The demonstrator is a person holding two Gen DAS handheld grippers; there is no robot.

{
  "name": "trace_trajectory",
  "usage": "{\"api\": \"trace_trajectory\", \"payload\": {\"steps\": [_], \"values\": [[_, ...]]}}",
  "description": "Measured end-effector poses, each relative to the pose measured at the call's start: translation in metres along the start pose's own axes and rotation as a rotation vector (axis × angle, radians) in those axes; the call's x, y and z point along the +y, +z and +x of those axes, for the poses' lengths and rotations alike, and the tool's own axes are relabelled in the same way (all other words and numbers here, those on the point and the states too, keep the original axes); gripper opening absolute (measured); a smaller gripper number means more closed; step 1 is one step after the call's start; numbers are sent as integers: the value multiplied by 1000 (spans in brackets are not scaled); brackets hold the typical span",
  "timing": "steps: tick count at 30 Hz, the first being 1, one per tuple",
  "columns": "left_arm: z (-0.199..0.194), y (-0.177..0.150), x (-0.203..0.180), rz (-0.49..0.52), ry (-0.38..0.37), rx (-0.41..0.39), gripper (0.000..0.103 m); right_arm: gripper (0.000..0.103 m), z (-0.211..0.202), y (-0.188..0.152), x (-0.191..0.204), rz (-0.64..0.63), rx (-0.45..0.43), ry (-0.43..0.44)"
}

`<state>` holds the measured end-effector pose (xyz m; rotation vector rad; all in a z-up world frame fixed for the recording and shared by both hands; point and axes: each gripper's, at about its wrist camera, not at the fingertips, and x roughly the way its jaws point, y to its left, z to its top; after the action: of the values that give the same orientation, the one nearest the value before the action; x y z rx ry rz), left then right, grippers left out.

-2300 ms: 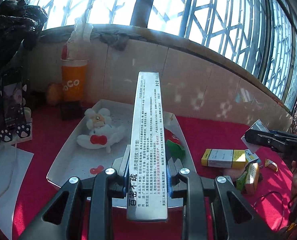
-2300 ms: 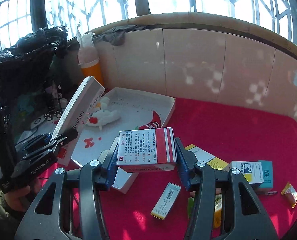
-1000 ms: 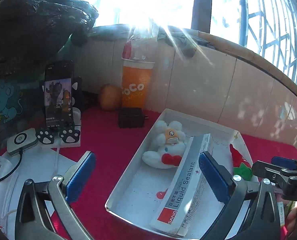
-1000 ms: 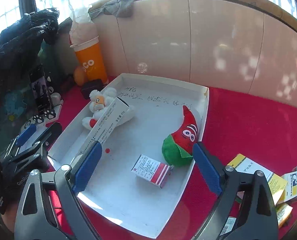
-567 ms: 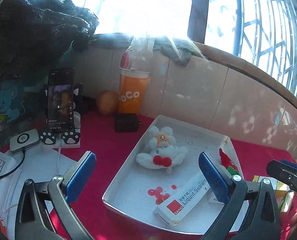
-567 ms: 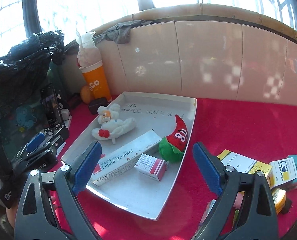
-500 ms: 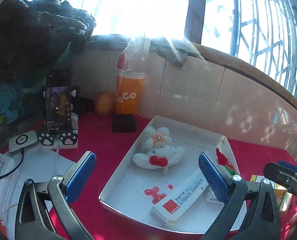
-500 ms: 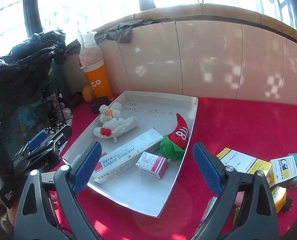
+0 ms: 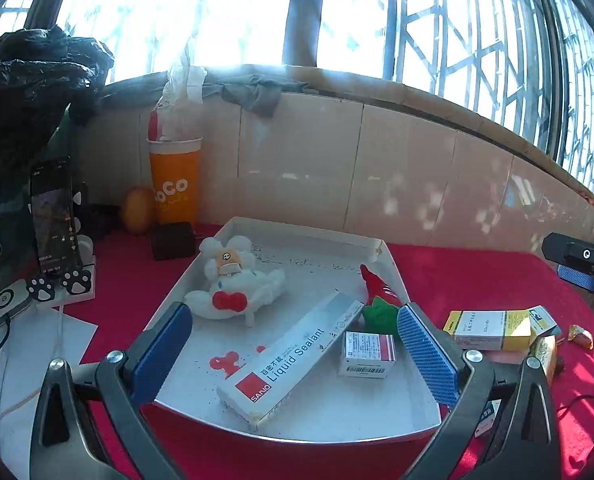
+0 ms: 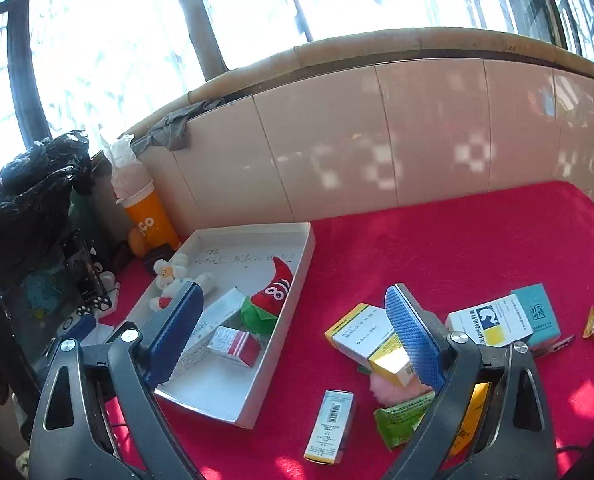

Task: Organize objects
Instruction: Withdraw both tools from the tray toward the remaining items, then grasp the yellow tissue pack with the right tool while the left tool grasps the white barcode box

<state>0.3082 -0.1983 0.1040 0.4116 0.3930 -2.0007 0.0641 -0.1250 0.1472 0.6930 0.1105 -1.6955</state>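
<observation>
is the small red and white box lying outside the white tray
No, the small red and white box lies inside the white tray, beside the long grey sealant carton.

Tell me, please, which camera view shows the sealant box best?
The left wrist view: the sealant box lies unobstructed in the tray, label readable. In the right wrist view, the box is smaller and partly hidden behind a tool finger.

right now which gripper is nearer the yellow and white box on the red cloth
Right. The right gripper hangs open just over the yellow and white box; the left gripper sits open over the white tray, off to the box's left.
</observation>
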Motion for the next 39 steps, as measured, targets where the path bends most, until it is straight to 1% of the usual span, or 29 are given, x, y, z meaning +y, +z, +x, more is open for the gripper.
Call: {"api": "trace_trajectory", "payload": {"steps": [2, 4, 7, 9, 11, 13, 16, 19, 22, 24, 26, 27, 28, 29, 30, 31, 32, 33, 34, 35, 36, 39], "values": [[3, -4, -19, 51, -72, 28, 103, 93, -8, 0, -34, 69, 0, -31], [8, -10, -38, 95, -160, 70, 103, 93, -14, -5, -66, 142, 20, -43], [15, -19, -67, 136, -281, 153, 103, 93, -23, -23, -110, 287, 80, -14], [19, -26, -85, 163, -331, 200, 103, 93, -26, -35, -129, 362, 118, 8], [20, -34, -104, 201, -368, 236, 103, 93, -27, -46, -140, 401, 148, 7], [20, -41, -121, 248, -376, 251, 103, 93, -26, -56, -144, 422, 181, 5], [25, -51, -144, 333, -355, 274, 103, 93, -17, -68, -149, 486, 237, 43], [34, -61, -160, 385, -345, 316, 103, 93, -4, -79, -153, 544, 289, 70], [41, -69, -172, 434, -338, 337, 103, 93, 6, -80, -150, 542, 307, 80], [47, -73, -176, 449, -331, 360, 103, 93, 14, -79, -146, 530, 319, 87], [53, -76, -178, 439, -340, 393, 103, 92, 23, -79, -144, 531, 336, 93], [56, -78, -179, 431, -345, 403, 102, 89, 27, -79, -143, 533, 344, 93], [58, -79, -179, 428, -346, 411, 98, 85, 31, -80, -142, 533, 352, 91], [60, -81, -179, 427, -344, 421, 94, 74, 33, -82, -142, 532, 360, 82], [62, -83, -178, 429, -337, 429, 84, 63, 35, -84, -143, 527, 368, 69], [60, -84, -178, 452, -309, 408, 70, 55, 36, -86, -144, 520, 368, 60], [59, -85, -176, 467, -288, 390, 63, 50, 35, -87, -146, 520, 362, 63], [56, -84, -173, 466, -294, 375, 48, 49, 34, -89, -147, 524, 354, 73], [55, -82, -169, 437, -331, 385, 25, 49, 32, -90, -149, 523, 348, 77], [55, -80, -164, 400, -348, 396, 25, 48, 29, -90, -149, 521, 339, 77], [54, -80, -162, 382, -355, 390, 24, 48, 26, -90, -150, 517, 330, 75], [39, -76, -158, 373, -377, 324, 24, 48, 12, -88, -147, 484, 290, 61]]}}
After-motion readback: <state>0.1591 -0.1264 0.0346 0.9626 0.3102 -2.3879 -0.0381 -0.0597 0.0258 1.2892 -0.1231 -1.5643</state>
